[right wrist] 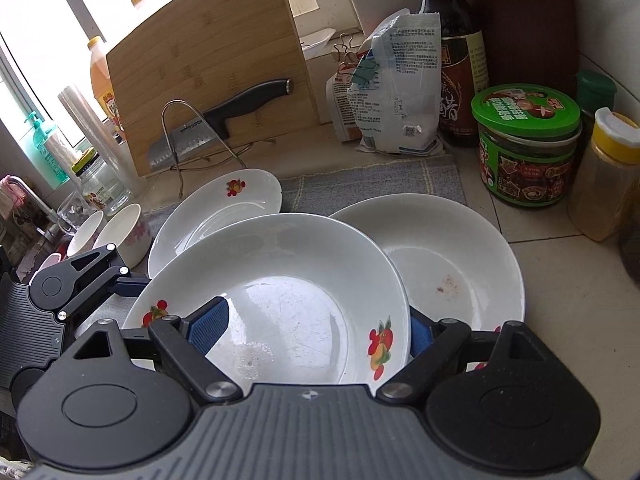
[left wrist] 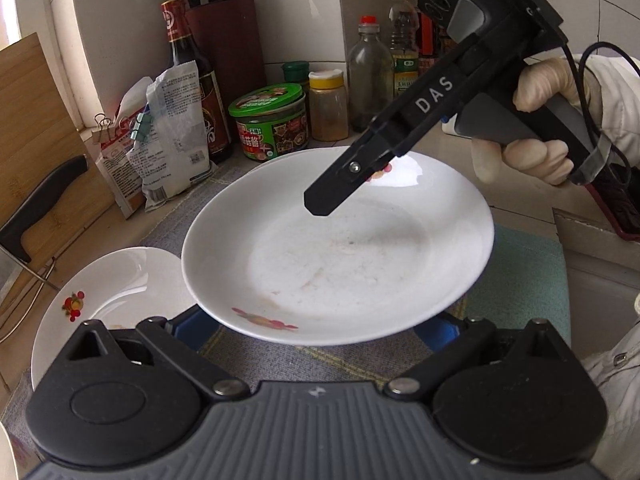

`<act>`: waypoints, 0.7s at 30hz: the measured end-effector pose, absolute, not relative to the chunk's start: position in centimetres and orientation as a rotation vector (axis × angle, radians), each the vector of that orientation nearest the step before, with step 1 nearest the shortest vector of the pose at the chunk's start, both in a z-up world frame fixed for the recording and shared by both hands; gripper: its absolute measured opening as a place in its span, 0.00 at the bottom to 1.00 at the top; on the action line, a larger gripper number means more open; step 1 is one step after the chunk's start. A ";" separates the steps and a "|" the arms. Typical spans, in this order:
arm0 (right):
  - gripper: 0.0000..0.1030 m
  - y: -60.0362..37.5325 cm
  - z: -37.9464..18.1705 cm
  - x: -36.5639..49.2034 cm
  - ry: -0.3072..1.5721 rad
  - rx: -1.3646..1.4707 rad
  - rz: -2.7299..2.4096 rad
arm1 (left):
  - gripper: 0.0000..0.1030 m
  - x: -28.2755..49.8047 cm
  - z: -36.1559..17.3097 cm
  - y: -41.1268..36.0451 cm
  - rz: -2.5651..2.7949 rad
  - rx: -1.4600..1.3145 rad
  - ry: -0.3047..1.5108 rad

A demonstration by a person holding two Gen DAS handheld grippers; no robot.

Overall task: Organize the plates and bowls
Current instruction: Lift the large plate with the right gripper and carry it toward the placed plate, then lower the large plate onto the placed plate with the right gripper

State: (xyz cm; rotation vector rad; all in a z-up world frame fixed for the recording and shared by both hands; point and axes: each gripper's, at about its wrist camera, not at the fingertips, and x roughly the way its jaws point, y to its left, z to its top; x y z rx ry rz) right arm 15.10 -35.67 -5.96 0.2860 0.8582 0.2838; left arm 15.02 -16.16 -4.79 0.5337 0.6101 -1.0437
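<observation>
A white plate with fruit decals on its rim sits tilted in front of both cameras, over the grey cloth mat on the counter. In the right wrist view it overlaps two other plates: a decorated plate behind it on the left and a stained plate on the right.

The right hand-held gripper has its fingers standing apart with the near part of the plate between them. Its left blue pad lies over the plate's inside and the right one is half hidden behind the rim. Whether the pads press on the plate I cannot tell.

The left hand-held gripper also stands spread, both blue pads mostly covered by the plate's near rim, so its grip cannot be judged either. From the right wrist view, one of its fingers reaches the plate's left edge.

A gloved hand holds the right hand-held gripper's handle. Two small bowls stand at the far left, near a knife leaning on a bamboo cutting board. A green-lidded jar stands to the right.
</observation>
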 end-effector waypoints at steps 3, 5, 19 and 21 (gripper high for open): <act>0.89 -36.8 -6.3 15.4 0.856 0.298 0.273 | 0.98 15.6 -5.2 -17.1 -1.051 0.543 0.620; 0.89 -37.5 -6.5 15.6 0.854 0.305 0.269 | 0.98 16.0 -5.4 -17.6 -1.056 0.545 0.626; 0.89 -39.8 -8.2 17.1 0.861 0.351 0.248 | 0.98 18.1 -6.2 -19.8 -1.061 0.560 0.670; 0.89 -40.0 -8.3 17.2 0.861 0.352 0.245 | 0.98 18.2 -6.3 -20.0 -1.059 0.562 0.673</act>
